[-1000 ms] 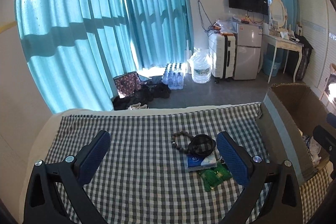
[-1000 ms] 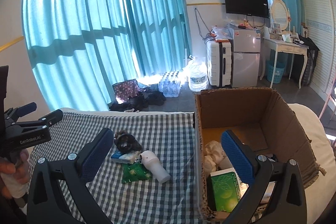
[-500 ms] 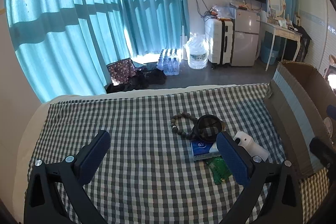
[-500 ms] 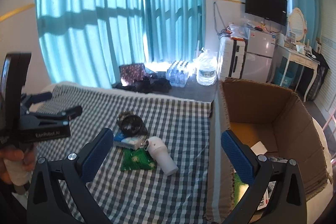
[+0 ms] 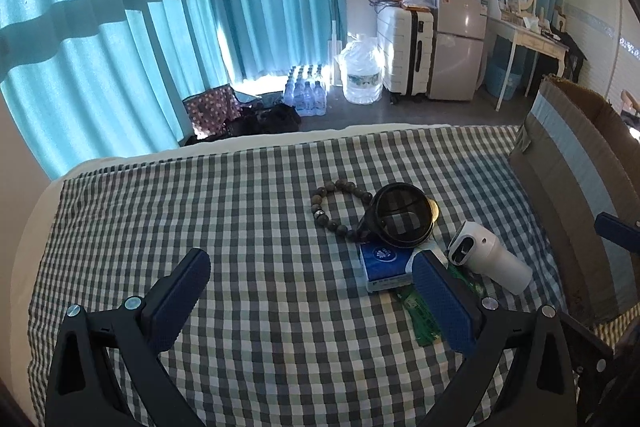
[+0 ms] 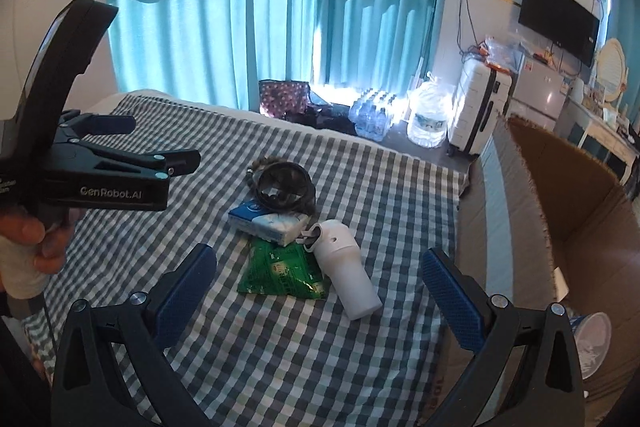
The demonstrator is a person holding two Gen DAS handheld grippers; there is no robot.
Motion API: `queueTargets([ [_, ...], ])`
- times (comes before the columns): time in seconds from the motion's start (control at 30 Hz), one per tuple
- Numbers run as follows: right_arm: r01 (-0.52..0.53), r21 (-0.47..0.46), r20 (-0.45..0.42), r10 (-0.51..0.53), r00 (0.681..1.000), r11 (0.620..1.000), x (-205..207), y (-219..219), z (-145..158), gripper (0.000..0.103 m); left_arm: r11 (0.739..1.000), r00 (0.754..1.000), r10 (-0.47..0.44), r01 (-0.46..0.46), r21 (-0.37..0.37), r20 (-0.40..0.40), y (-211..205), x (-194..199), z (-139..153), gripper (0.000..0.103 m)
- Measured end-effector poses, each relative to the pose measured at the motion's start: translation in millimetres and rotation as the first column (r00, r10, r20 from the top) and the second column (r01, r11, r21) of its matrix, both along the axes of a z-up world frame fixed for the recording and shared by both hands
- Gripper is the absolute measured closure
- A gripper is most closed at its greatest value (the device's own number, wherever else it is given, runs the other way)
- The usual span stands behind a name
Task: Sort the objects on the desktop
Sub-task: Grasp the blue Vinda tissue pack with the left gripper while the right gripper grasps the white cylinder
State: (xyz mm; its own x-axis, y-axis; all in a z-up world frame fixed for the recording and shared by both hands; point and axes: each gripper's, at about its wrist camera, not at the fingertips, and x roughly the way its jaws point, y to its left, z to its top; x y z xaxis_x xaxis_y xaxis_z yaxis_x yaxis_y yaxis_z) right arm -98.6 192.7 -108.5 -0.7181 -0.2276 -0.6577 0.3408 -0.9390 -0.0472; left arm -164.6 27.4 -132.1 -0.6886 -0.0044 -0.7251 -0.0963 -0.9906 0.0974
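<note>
A small pile lies on the checked cloth: a white bottle [image 6: 347,270] on its side, a green packet [image 6: 282,273], a blue-white tissue pack [image 6: 267,222], a round black lens-like object [image 6: 284,186] and a bead bracelet [image 5: 334,209]. The same bottle [image 5: 489,262], tissue pack [image 5: 383,265] and black round object [image 5: 402,215] show in the left wrist view. My right gripper [image 6: 320,297] is open and empty, just short of the packet and bottle. My left gripper [image 5: 310,301] is open and empty, left of the pile; it also shows in the right wrist view [image 6: 176,161].
An open cardboard box [image 6: 556,211] stands at the right edge of the cloth, also in the left wrist view [image 5: 576,187]. Beyond the bed are teal curtains, water bottles [image 5: 306,93], a suitcase [image 5: 406,57] and a small fridge [image 5: 458,63].
My right gripper swung left from over the box to face the pile. My left gripper tilted down and moved closer to the pile. Both stayed open.
</note>
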Motion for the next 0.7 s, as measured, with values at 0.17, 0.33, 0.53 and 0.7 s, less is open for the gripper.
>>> queueTargets([
  [0.17,0.020,0.021,0.030,-0.021,0.999,1.000,-13,0,-13,0.000,1.000,0.999,-0.017,0.016,0.027,0.036,8,-14,-15,0.000],
  [0.33,0.017,-0.033,0.087,-0.014,0.996,0.999,-28,4,-33,0.000,0.997,0.997,-0.052,0.049,0.056,0.057,23,-26,-25,0.000],
  [0.53,0.006,0.055,0.087,-0.011,0.996,0.998,-35,-5,-55,0.001,0.994,0.991,-0.088,0.081,0.069,0.105,34,-38,-41,0.000],
  [0.7,0.009,0.044,0.131,-0.015,0.991,0.999,-49,-3,-73,0.001,0.991,0.983,-0.112,0.099,0.093,0.148,35,-46,-53,0.000],
])
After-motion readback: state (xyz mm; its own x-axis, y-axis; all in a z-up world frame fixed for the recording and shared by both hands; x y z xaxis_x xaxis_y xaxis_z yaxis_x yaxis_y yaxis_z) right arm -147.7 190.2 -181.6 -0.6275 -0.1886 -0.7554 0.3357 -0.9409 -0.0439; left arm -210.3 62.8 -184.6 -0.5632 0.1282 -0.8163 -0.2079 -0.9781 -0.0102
